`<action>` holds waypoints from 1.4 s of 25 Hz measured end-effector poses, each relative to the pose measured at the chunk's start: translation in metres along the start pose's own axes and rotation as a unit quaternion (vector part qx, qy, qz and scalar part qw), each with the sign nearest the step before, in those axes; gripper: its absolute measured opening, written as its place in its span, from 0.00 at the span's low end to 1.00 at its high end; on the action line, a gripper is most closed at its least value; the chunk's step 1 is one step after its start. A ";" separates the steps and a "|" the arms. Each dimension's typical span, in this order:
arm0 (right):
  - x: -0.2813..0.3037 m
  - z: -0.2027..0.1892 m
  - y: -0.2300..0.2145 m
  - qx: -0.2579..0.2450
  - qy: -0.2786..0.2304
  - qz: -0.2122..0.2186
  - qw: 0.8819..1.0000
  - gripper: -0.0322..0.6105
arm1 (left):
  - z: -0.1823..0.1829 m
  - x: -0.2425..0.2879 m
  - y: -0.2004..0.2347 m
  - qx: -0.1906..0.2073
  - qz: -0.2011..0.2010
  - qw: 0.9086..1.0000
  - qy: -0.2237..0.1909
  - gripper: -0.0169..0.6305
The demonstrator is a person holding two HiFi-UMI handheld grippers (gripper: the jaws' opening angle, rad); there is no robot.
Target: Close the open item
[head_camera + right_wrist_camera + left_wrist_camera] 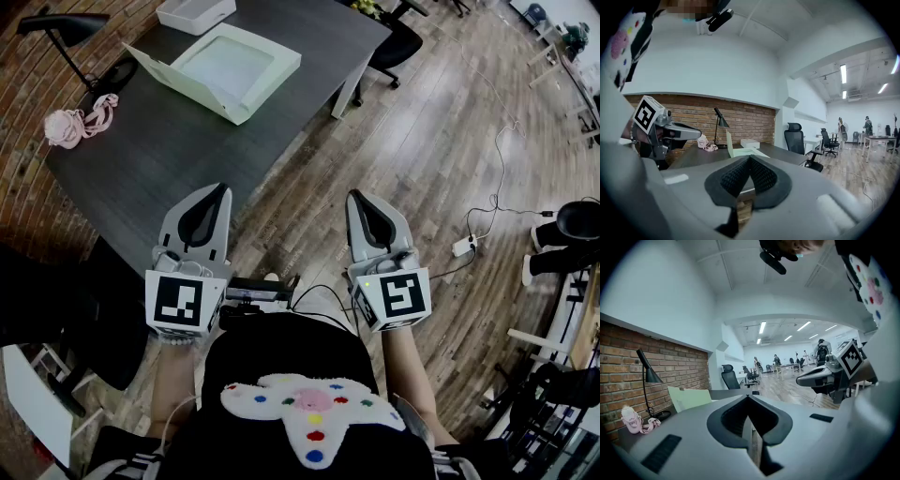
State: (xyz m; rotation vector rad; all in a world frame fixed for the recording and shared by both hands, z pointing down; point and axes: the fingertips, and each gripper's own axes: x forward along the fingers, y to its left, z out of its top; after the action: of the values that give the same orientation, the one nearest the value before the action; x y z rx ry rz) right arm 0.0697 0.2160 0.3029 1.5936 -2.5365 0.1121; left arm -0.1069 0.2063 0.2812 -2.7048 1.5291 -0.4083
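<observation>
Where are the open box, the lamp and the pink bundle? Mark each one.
open box (225, 64): head view, on its pale inside.
lamp (64, 25): head view, on its dark shade.
pink bundle (64, 125): head view, on its round end.

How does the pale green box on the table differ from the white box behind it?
The pale green box is larger than the white box. The green box lies open with its lid raised; the white box looks closed. The green box sits mid-table, the white box at the far edge. Both are flat, rectangular, on the dark table.
</observation>
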 end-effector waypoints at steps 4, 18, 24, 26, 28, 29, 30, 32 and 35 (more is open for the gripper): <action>-0.006 -0.001 -0.001 -0.004 0.003 0.003 1.000 0.06 | 0.001 -0.001 -0.008 0.002 -0.003 1.000 0.002 0.04; -0.034 -0.010 -0.012 0.021 0.007 0.016 1.000 0.06 | -0.004 -0.013 -0.036 -0.013 0.023 0.999 0.018 0.04; -0.049 -0.021 -0.020 0.011 0.012 0.017 1.000 0.06 | -0.006 -0.018 -0.050 -0.016 0.032 0.999 0.019 0.04; -0.052 -0.024 -0.024 0.016 0.011 0.014 1.000 0.06 | -0.008 -0.017 -0.053 -0.015 0.032 0.999 0.018 0.04; -0.052 -0.026 -0.028 0.019 0.010 0.011 1.000 0.06 | -0.010 -0.015 -0.054 -0.015 0.032 0.999 0.017 0.04; -0.053 -0.027 -0.030 0.019 0.009 0.009 1.000 0.06 | -0.010 -0.014 -0.055 -0.014 0.032 0.999 0.017 0.04; -0.053 -0.027 -0.031 0.018 0.007 0.008 1.000 0.06 | -0.010 -0.013 -0.056 -0.012 0.031 0.999 0.016 0.04; -0.052 -0.025 -0.034 0.016 0.002 0.007 1.000 0.06 | -0.008 -0.010 -0.056 -0.009 0.031 0.999 0.013 0.04; -0.047 -0.024 -0.038 0.023 -0.004 0.002 1.000 0.06 | -0.007 -0.004 -0.052 -0.008 0.031 0.999 0.011 0.04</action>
State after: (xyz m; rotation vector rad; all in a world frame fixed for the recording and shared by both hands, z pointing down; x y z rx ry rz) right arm 0.1256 0.2445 0.3183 1.6076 -2.5615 0.1667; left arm -0.0671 0.2376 0.2936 -2.6650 1.6235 -0.4289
